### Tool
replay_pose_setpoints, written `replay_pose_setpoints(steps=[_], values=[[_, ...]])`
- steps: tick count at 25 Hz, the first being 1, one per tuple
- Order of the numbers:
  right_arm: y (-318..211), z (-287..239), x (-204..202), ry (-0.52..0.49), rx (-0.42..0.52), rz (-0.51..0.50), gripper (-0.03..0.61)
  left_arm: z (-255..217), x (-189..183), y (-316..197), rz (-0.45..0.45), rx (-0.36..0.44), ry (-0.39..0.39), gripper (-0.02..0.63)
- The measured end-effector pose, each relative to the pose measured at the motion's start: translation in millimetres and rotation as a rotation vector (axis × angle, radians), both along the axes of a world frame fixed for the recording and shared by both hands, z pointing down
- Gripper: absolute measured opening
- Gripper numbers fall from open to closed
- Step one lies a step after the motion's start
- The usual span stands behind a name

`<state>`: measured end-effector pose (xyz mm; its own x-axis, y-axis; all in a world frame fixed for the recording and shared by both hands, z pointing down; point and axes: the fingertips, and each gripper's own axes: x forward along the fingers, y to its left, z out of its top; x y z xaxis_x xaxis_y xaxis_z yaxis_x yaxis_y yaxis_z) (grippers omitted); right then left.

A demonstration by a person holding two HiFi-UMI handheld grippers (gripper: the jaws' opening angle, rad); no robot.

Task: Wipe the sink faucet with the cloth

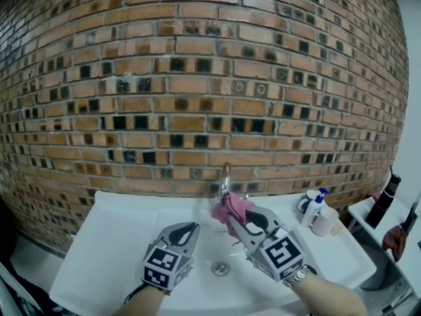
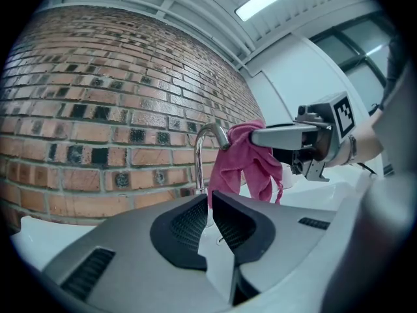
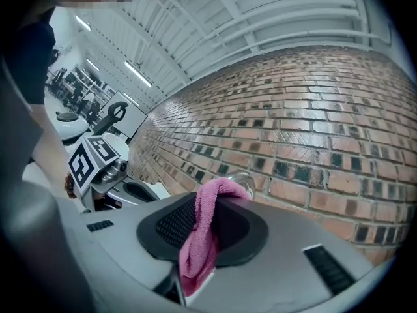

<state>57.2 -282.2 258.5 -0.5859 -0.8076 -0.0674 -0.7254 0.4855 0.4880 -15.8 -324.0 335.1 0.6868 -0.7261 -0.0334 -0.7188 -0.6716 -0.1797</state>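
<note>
A chrome faucet (image 1: 225, 176) rises at the back of the white sink (image 1: 118, 242), against the brick wall. My right gripper (image 1: 238, 221) is shut on a pink cloth (image 1: 231, 208) and holds it against the faucet's spout. In the right gripper view the cloth (image 3: 201, 240) hangs pinched between the jaws, with the faucet (image 3: 246, 182) just behind it. In the left gripper view the cloth (image 2: 251, 165) drapes off the spout (image 2: 208, 139). My left gripper (image 1: 191, 229) hovers over the basin to the left, shut and holding nothing (image 2: 210, 197).
The drain (image 1: 220, 268) lies in the basin between the grippers. A spray bottle (image 1: 316, 206) and a white container (image 1: 306, 203) stand on the sink's right rim. A dark bottle (image 1: 387, 199) stands on a white surface farther right.
</note>
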Motion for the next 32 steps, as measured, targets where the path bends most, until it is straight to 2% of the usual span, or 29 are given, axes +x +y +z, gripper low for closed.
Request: replay_pose_setpoints(steps=[9,20,26,32], values=[[12,-25,-21,0.06,0.067,-0.026,0.081,0,0,0,-0.004,-0.001,-0.001,0.017],[-11,-62,-30,0.094,0.12,0.045,0.081,-4,0,1,-0.003,0.008,0.006,0.017],[-29,-85,-26,0.069,0.084,0.08,0.081,-5,0,3,-0.002,0.003,0.009,0.017],[-52,-98,-17,0.057,0.037,0.072,0.081,-6,1,3,-0.002,0.001,0.009,0.017]])
